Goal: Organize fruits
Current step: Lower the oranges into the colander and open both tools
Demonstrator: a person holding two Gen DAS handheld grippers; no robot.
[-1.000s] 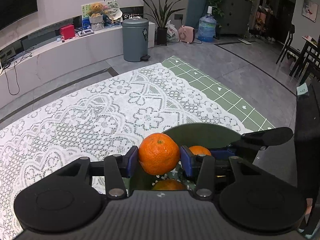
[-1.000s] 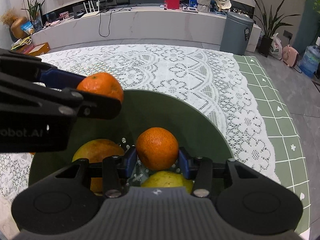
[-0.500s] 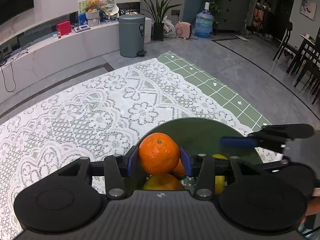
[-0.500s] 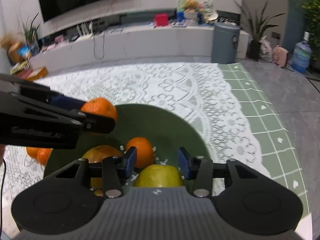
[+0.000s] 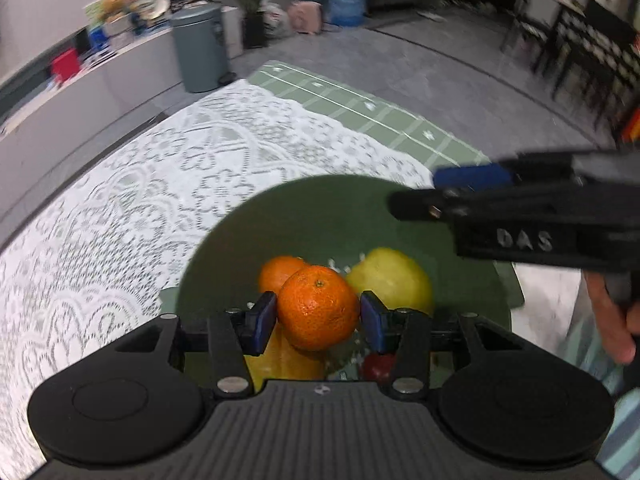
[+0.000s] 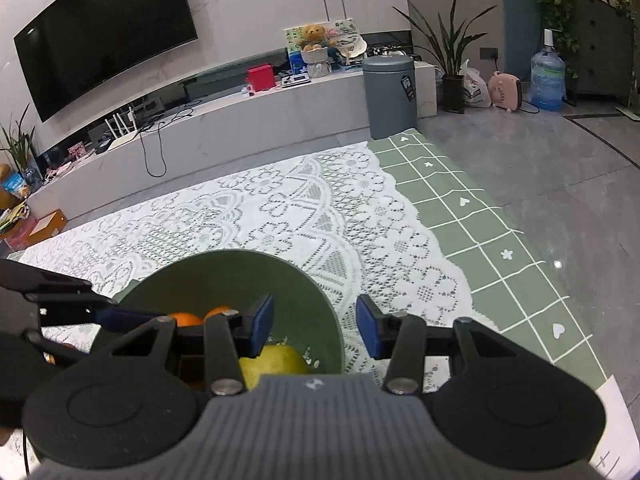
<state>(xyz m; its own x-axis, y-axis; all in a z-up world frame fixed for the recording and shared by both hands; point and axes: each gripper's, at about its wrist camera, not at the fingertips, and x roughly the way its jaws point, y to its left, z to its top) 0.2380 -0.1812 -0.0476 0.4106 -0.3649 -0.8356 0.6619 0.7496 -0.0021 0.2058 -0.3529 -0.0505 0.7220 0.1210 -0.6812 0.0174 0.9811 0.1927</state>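
Gripping a tangerine (image 5: 318, 307) between its blue pads, the left gripper (image 5: 318, 318) holds the fruit just above the green bowl (image 5: 280, 216), jaws closed snugly on its sides. Beneath and beyond it in the bowl lie a second tangerine (image 5: 280, 276), a yellow-green pear (image 5: 394, 276), a larger yellow-orange fruit (image 5: 288, 358) and something small and red (image 5: 378, 366) close under the fingers. The right gripper (image 6: 315, 330) is empty, its jaws standing wide, set over the bowl's near right rim with the pear partly visible below it; from the left view it reaches in from the right, above the bowl's far edge. Past the bowl the white lace cloth (image 6: 280, 208) spreads over the green checked mat (image 6: 480, 220), with no loose fruit visible on it in either view.

By my reading the job is nearly done: most of the fruit already sits in the bowl, and what remains is to release this last held tangerine into it.

Compared with a second ago, the right gripper has let go of the tangerine it carried, which now rests in the bowl, and has lifted and pulled back. The left gripper has moved from the bowl's rim to a spot over its middle, looking down more steeply.
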